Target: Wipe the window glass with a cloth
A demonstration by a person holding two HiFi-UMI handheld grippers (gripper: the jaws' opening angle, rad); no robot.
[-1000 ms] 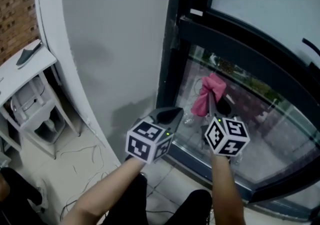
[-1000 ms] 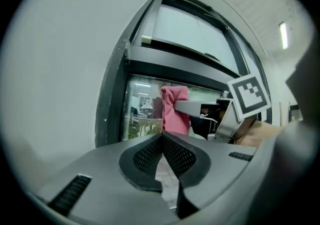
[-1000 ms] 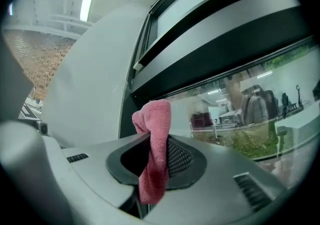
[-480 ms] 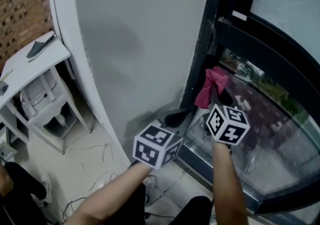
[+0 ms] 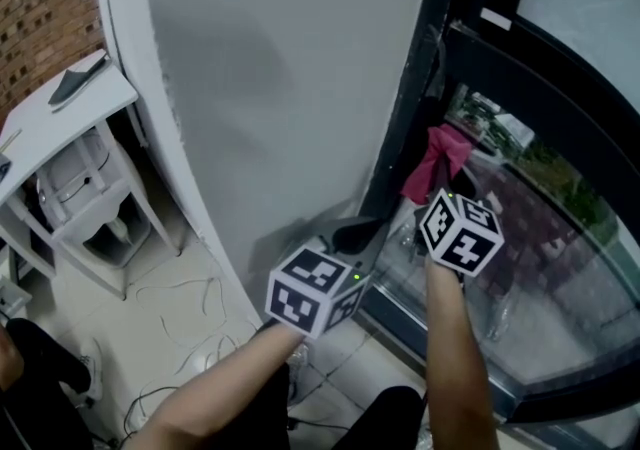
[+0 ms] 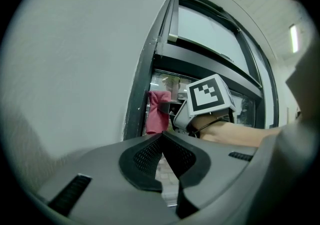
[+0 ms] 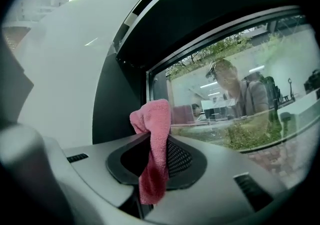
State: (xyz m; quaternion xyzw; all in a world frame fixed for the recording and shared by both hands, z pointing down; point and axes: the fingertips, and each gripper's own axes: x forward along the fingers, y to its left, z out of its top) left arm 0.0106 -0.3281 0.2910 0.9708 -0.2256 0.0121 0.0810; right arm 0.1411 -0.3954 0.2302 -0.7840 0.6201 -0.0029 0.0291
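A pink cloth [image 5: 437, 162] [image 7: 154, 145] [image 6: 157, 111] is pinched in my right gripper [image 5: 442, 186] [image 7: 156, 134], which is shut on it. The cloth's bunched top is held up against the lower window glass [image 5: 540, 258] [image 7: 240, 99], close to the dark vertical frame post [image 5: 415, 88] [image 7: 117, 104]. My left gripper [image 5: 350, 236] [image 6: 162, 141] is shut and empty; it hangs lower and to the left, near the foot of the post, apart from the glass.
A curved white wall [image 5: 270, 78] [image 6: 75, 69] fills the space left of the window. A dark horizontal frame bar [image 5: 560, 78] crosses above the lower pane. A white side table [image 5: 60, 128] stands at far left, with cables on the tiled floor [image 5: 190, 298].
The right gripper has carried the pink cloth left along the glass to the corner by the frame post, then slightly up. The left gripper stays low by the post.
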